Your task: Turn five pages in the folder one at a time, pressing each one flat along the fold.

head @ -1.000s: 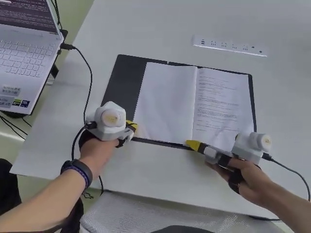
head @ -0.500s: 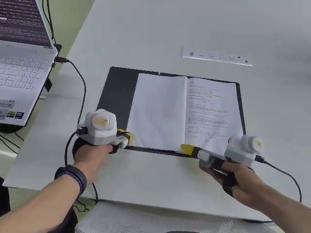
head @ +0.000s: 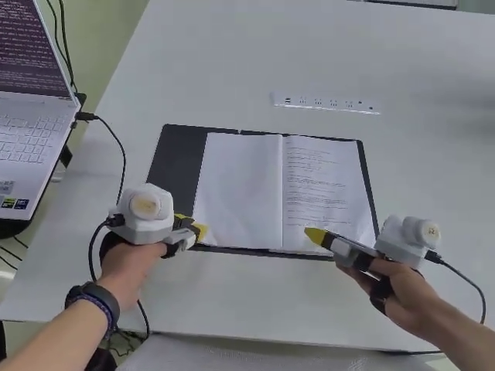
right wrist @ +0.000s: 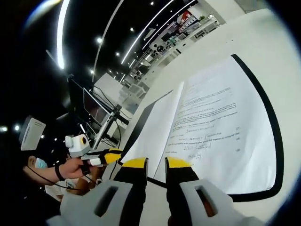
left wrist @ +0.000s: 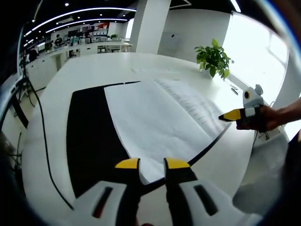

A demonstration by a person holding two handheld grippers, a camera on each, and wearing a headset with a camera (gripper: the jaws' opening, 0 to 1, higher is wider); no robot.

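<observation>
The black folder (head: 174,166) lies open on the white table. Its left page (head: 236,189) is blank and flat, and its right page (head: 321,189) carries printed text. My left gripper (head: 197,229) rests at the bottom left corner of the blank page, jaws together; the page corner (left wrist: 146,175) shows just behind its tips (left wrist: 152,163). My right gripper (head: 313,234) is shut and points left over the lower edge of the printed page, a little to the right of the fold. Its own view looks along the printed sheet (right wrist: 221,127) from tips (right wrist: 156,162) held close together.
An open laptop (head: 31,100) stands at the far left, with a black cable (head: 116,151) running past the folder's left side. A white power strip (head: 325,103) lies beyond the folder. The table's near edge is just behind both hands.
The head camera has shifted, so the folder sits lower and further left in view. My right gripper has moved from the foot of the fold rightward onto the printed page. The left gripper stays at its corner.
</observation>
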